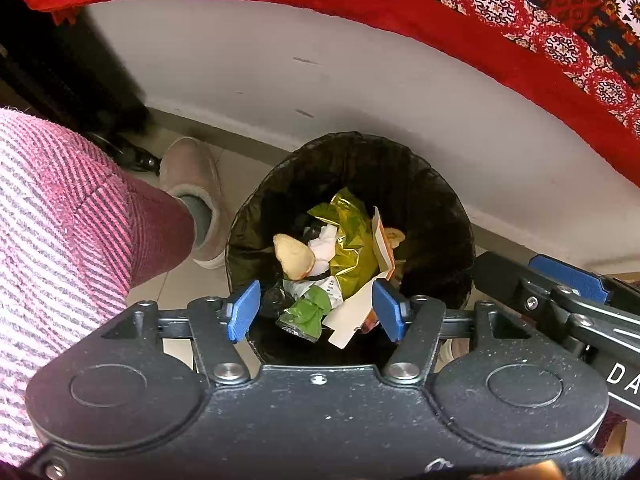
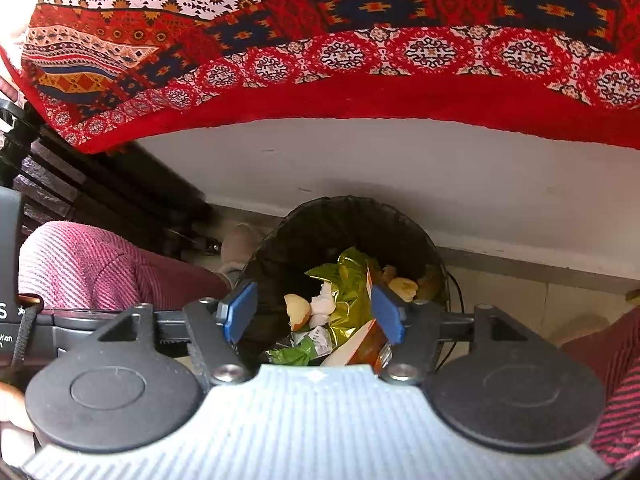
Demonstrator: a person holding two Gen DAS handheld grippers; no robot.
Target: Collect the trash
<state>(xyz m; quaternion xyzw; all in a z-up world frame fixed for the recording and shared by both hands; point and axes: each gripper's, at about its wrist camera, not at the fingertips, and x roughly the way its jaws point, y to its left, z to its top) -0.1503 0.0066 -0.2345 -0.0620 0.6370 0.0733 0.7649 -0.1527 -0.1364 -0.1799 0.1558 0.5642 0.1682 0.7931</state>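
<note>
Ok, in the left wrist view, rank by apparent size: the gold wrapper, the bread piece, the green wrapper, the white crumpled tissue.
1. gold wrapper
2. bread piece and green wrapper, too alike to rank
3. white crumpled tissue, partly hidden, so uncertain

All lie in the bin.

Even soft daylight, strong fisheye bending at edges, slight blur on near housings.

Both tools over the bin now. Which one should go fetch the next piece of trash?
Either, probably. Left tool and right tool both hang open and empty above the bin. No loose trash is in view to favour one.
</note>
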